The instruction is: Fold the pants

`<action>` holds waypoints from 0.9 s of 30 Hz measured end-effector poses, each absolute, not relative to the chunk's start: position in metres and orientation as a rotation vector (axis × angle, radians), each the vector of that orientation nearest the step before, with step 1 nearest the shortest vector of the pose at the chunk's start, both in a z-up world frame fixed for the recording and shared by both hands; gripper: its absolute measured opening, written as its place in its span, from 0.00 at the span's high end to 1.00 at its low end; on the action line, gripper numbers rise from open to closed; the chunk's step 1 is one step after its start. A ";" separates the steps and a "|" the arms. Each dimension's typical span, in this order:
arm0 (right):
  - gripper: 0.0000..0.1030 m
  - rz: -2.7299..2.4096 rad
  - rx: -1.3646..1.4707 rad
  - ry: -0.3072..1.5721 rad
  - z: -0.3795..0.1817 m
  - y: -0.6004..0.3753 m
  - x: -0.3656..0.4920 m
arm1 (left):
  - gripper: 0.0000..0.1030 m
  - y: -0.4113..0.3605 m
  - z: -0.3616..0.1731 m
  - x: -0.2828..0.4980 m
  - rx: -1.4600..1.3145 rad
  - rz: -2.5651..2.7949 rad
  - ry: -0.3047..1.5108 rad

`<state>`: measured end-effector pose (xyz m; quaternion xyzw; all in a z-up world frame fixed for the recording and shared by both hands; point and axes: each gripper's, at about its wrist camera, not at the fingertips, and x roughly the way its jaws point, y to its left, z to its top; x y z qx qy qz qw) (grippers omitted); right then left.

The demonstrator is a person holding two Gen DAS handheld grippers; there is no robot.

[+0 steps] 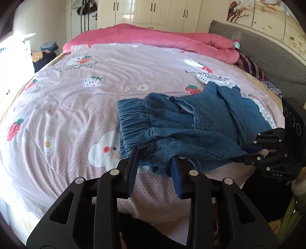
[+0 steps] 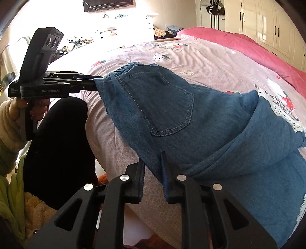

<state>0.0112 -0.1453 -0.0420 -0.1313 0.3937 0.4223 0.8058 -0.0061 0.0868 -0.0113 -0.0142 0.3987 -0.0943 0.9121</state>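
Blue denim pants [image 1: 183, 124] with an elastic waistband and white lace hems lie bunched on the pink bed cover near its front edge; a back pocket shows in the right wrist view [image 2: 172, 115]. My left gripper [image 1: 155, 159] has its jaws apart around the near waistband edge, with fabric between the fingers; it also shows in the right wrist view [image 2: 93, 81], at the waist corner. My right gripper [image 2: 153, 162] has its jaws apart around the pants' near edge; it shows in the left wrist view [image 1: 248, 153] at the pants' right side.
The pink strawberry-print bed cover [image 1: 76, 107] spans the bed. A rolled pink quilt [image 1: 153, 38] lies at the far side, a grey headboard [image 1: 267, 57] to the right, white wardrobes [image 1: 162, 13] behind. My dark-clad leg [image 2: 57, 143] stands at the bed's front edge.
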 end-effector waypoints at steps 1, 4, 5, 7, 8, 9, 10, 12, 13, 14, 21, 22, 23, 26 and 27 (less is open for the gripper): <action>0.84 0.903 -0.270 0.862 -0.046 -0.146 0.013 | 0.74 0.087 -0.010 -0.007 -0.031 -0.201 0.822; 0.84 0.913 -0.239 0.871 -0.046 -0.150 0.015 | 0.68 0.085 -0.001 -0.013 -0.003 -0.196 0.805; 0.84 0.916 -0.230 0.873 -0.046 -0.152 0.014 | 0.63 0.086 0.001 -0.014 0.002 -0.188 0.800; 0.84 0.919 -0.218 0.877 -0.046 -0.153 0.014 | 0.58 0.090 0.003 -0.015 0.012 -0.165 0.806; 0.83 0.920 -0.217 0.876 -0.046 -0.154 0.014 | 0.56 0.091 0.003 -0.015 0.011 -0.160 0.813; 0.83 0.920 -0.221 0.872 -0.046 -0.154 0.013 | 0.56 0.092 0.002 -0.016 0.012 -0.156 0.818; 0.82 0.922 -0.222 0.872 -0.046 -0.154 0.012 | 0.55 0.092 0.002 -0.017 0.018 -0.152 0.821; 0.75 0.932 -0.213 0.876 -0.047 -0.155 0.010 | 0.54 0.093 0.002 -0.021 0.023 -0.149 0.826; 0.74 0.935 -0.213 0.877 -0.047 -0.154 0.011 | 0.54 0.094 0.003 -0.022 0.023 -0.151 0.829; 0.72 0.936 -0.216 0.878 -0.047 -0.152 0.011 | 0.52 0.095 0.004 -0.024 0.022 -0.156 0.831; 0.63 0.953 -0.211 0.889 -0.048 -0.149 0.011 | 0.47 0.103 0.041 -0.031 -0.044 -0.142 0.743; 0.62 0.953 -0.217 0.888 -0.048 -0.148 0.010 | 0.47 0.094 0.047 -0.026 -0.053 -0.179 0.725; 0.61 0.953 -0.222 0.888 -0.048 -0.147 0.009 | 0.47 0.085 0.050 -0.022 -0.052 -0.207 0.716; 0.61 0.948 -0.216 0.895 -0.048 -0.149 0.008 | 0.52 0.048 0.044 0.002 -0.048 -0.306 0.731; 0.61 0.944 -0.208 0.900 -0.047 -0.152 0.008 | 0.68 0.036 0.037 0.011 -0.058 -0.340 0.754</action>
